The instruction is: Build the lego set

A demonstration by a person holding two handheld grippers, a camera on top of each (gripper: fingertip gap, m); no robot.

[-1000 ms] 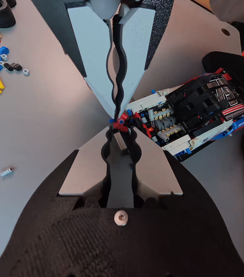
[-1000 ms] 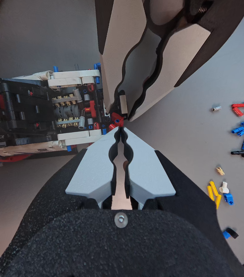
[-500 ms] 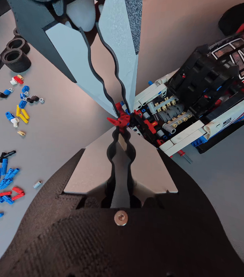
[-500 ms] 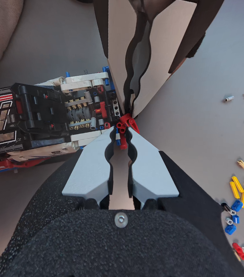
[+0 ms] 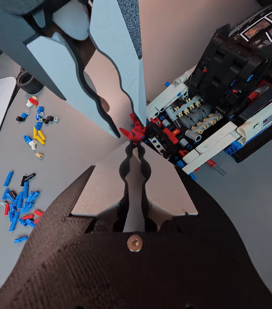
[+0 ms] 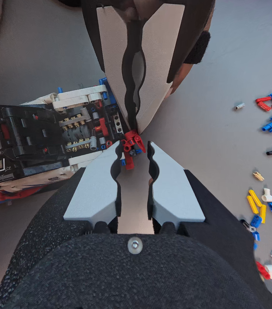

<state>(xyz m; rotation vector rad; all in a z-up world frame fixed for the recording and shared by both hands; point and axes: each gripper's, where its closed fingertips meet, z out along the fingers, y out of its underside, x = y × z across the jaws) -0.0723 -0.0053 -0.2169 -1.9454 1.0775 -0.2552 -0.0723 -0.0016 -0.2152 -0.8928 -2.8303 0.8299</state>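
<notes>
Right now my grey tabletop [image 5: 232,209] carries everything, and the biggest thing on it is the black, white and red brick-built race car [image 5: 232,103], lying to the right in my left wrist view with its open, unfinished end turned toward both my tools. Inside that open end I can see a grey engine block with tan pins [image 6: 76,132] between two white beams.

My left gripper [image 5: 135,145], the one with the pale beige fingers and black wavy pads, is clamped on the small red connector cluster [image 5: 136,132] that sits right at the car's open end, touching the black frame there. My right gripper [image 6: 134,147], with its light blue-grey fingers, comes in from the opposite side; its fingers stand apart, one fingertip resting against the red cluster and the car's edge, the other clear of it on the far side. A red beam [image 6: 129,161] hangs from the cluster between those parted fingers.

Farther left in the left wrist view a black rubber tyre [image 5: 29,83] sits near the far edge. Nearer, a heap of loose blue pins [image 5: 19,205] mixed with a few red ones lies on the table, and well apart from it are three yellow bars [image 5: 39,135], with a small tan pin [image 5: 39,155] just beside them.
</notes>
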